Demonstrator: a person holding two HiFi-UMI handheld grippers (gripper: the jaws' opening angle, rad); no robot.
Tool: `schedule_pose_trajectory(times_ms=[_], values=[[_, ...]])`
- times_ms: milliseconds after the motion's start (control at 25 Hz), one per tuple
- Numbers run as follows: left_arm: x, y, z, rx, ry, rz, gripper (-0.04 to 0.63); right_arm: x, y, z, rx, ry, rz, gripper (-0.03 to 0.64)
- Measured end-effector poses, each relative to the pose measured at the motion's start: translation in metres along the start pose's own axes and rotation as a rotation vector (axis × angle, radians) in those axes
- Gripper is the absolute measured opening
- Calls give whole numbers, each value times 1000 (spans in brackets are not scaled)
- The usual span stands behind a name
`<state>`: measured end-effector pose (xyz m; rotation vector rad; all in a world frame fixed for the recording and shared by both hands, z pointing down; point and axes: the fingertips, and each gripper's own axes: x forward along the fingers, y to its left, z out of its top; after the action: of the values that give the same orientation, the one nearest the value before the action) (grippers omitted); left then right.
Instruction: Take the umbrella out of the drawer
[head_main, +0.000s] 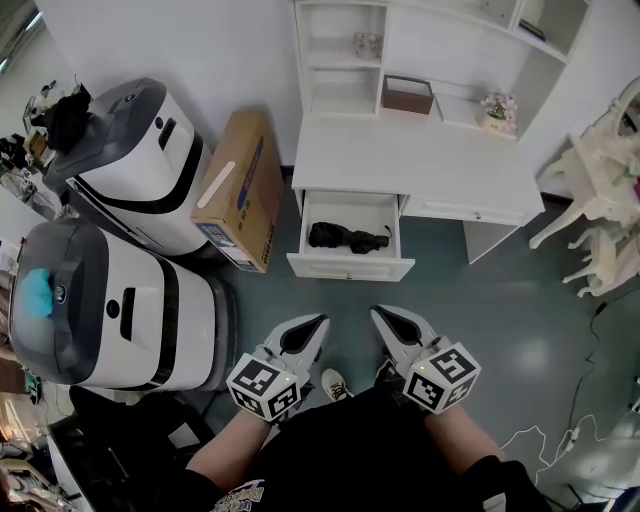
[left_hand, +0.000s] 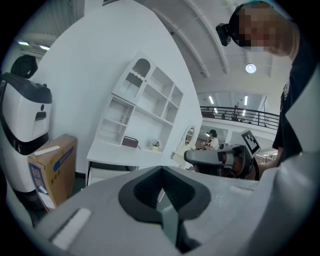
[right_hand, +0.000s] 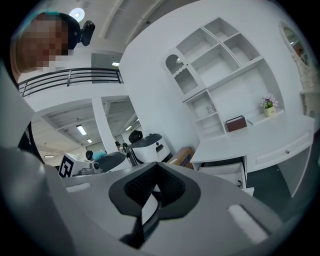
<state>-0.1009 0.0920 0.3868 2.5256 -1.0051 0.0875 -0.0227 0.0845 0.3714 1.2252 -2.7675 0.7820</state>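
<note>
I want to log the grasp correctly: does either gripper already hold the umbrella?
No, the umbrella lies in the open drawer, apart from the left gripper and right gripper.

You've got bright, even light with soft shadows. In your left gripper view a ceiling lamp (left_hand: 250, 68) flares at 1 o'clock. Both gripper views warp hard at the edges.

Open white drawer (head_main: 350, 266) of a white desk (head_main: 410, 160), with a black folded umbrella (head_main: 347, 237) lying inside. Nearer the viewer, the left gripper (head_main: 312, 328) and right gripper (head_main: 388, 320), jaws together, point toward the drawer, apart from it. A brown cardboard box (head_main: 243, 190) stands just left of the desk.
</note>
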Motion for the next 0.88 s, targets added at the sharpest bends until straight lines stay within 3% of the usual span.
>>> schedule_pose_trajectory(times_ms=[880], values=[[9,28,19,1,-43,69,0,29,-18,22,-43,8,30,28]])
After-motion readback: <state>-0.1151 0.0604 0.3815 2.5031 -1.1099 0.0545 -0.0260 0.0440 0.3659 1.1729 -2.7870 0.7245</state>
